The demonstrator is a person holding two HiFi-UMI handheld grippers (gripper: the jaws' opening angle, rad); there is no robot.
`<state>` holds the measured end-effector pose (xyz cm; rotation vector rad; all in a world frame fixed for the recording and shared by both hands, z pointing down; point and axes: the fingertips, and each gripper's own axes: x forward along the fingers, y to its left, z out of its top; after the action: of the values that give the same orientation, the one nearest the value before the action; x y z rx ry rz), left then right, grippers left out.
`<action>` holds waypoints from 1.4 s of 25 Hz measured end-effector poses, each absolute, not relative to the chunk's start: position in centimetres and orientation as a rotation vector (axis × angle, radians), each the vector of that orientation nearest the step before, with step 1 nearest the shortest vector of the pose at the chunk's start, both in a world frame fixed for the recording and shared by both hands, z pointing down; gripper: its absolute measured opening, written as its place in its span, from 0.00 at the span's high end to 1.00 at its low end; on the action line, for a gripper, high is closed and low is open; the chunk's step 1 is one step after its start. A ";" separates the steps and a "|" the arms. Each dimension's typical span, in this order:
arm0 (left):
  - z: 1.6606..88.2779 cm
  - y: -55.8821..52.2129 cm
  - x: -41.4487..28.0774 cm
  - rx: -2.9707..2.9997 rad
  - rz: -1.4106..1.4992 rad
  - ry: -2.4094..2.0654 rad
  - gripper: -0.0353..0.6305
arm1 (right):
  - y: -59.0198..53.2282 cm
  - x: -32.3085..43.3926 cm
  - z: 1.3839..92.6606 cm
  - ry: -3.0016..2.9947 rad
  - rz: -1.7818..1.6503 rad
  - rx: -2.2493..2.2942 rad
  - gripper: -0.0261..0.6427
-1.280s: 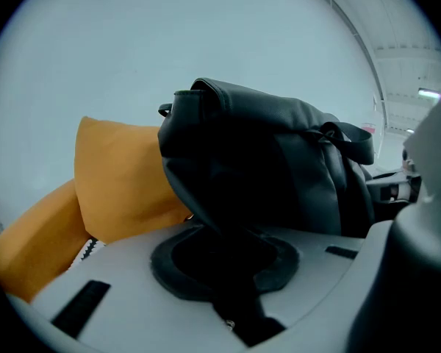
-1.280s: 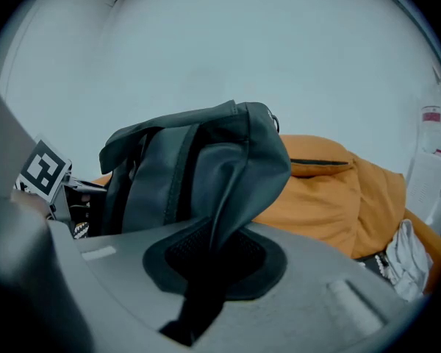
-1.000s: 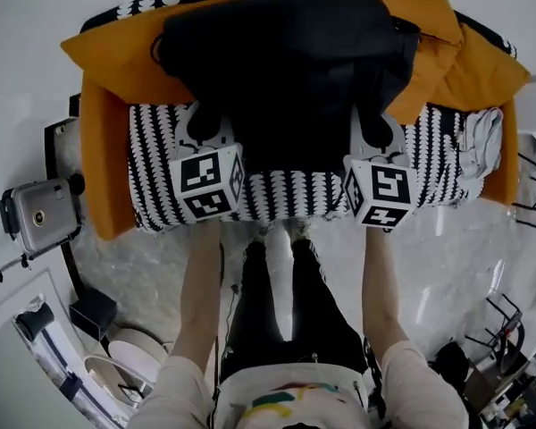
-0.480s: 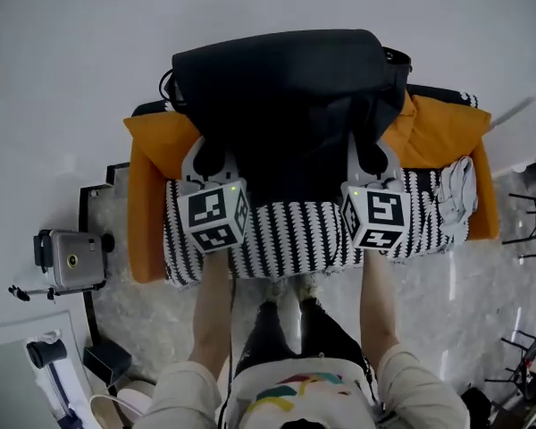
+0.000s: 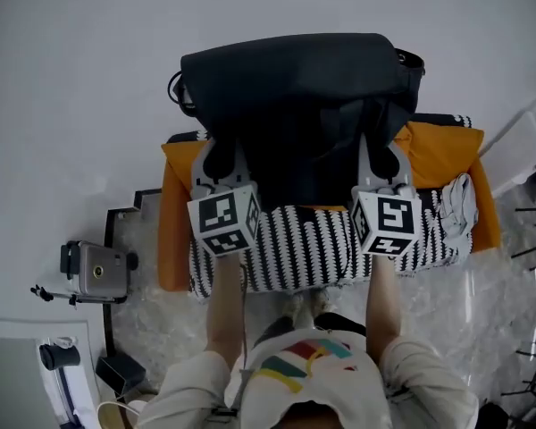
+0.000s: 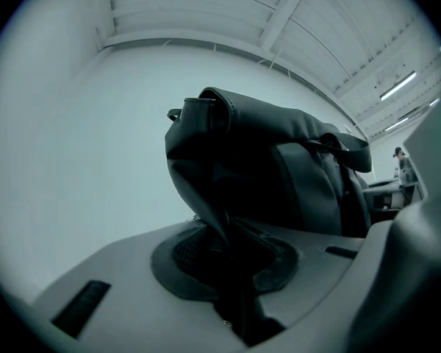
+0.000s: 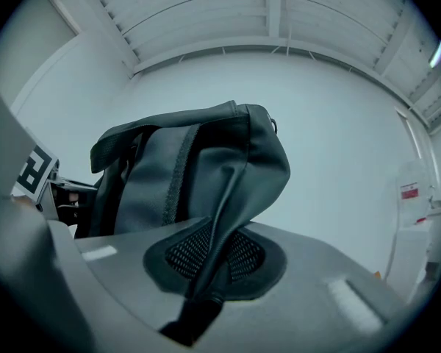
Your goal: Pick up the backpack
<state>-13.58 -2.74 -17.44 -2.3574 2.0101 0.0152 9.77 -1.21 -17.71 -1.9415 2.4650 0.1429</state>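
The black backpack (image 5: 295,105) hangs in the air in front of a white wall, above the sofa, held up from both sides. My left gripper (image 5: 219,157) is shut on a fold of the backpack's fabric at its left lower edge. In the left gripper view that fold of the backpack (image 6: 279,190) runs down between the pads (image 6: 187,252). My right gripper (image 5: 381,157) is shut on the right lower edge. The right gripper view shows a ridge of the backpack (image 7: 184,164) pinched between the mesh pads (image 7: 246,256). Both grippers point level.
Below the bag lies a sofa with orange cushions (image 5: 174,231) and a black-and-white striped cover (image 5: 304,248). A pale cloth (image 5: 456,213) lies at its right end. A grey camera on a stand (image 5: 98,271) is at the left, on the floor.
Both grippers have risen together with the backpack in them. The bag has come off the sofa, which now sits lower and smaller in the head view.
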 end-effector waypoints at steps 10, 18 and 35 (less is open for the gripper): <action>-21.2 4.4 -14.7 -2.239 0.104 2.036 0.84 | 4.2 8.6 -20.5 2.474 0.234 -1.821 0.90; -20.5 8.1 -14.5 -2.182 0.105 2.015 0.84 | 7.3 8.8 -17.9 2.500 0.191 -1.814 0.90; -19.9 7.5 -13.0 -2.230 0.095 1.967 0.84 | 7.9 10.5 -17.2 2.481 0.176 -1.904 0.90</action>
<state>-12.96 7.49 -19.92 -2.2301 1.9669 0.0948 10.48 7.91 -17.23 -1.9039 2.4805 0.1763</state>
